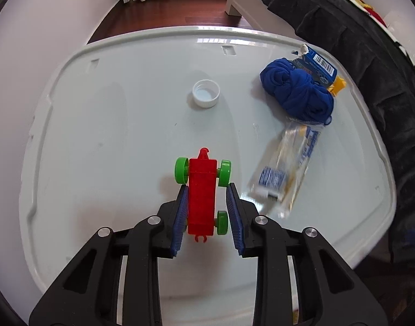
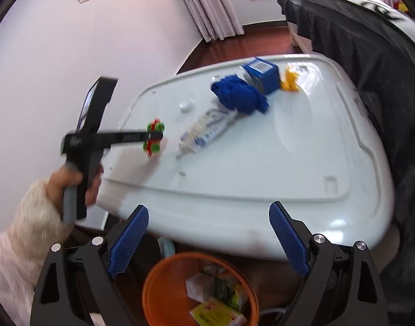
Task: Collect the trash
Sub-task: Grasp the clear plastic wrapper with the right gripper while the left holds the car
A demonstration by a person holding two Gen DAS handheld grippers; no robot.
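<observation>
Trash on the surface, toy car in my left tongs

Trash lies spread over the white surface (image 1: 98, 125): a clear wrapper (image 1: 286, 168) with blue print, a white cap (image 1: 206, 93) lying open side up, and a torn blue carton (image 1: 320, 66) at the far edge. A blue cloth bundle (image 1: 297, 91) sits against the carton, with a yellow piece (image 1: 337, 84) just behind it.

My left tongs (image 1: 206, 212) are nearly closed around a red toy car (image 1: 202, 193) with green wheels. Its body sits between the blue pads; in my right wrist view the car (image 2: 153, 137) hangs clear above the surface, gripped at the tong tips (image 2: 154, 135), my left hand (image 2: 71, 184) around the handle.

My right tongs (image 2: 208, 239) stand wide apart and hold nothing. Below them, beside the near edge of the surface, an orange bin (image 2: 153, 293) holds packets and wrappers.
</observation>
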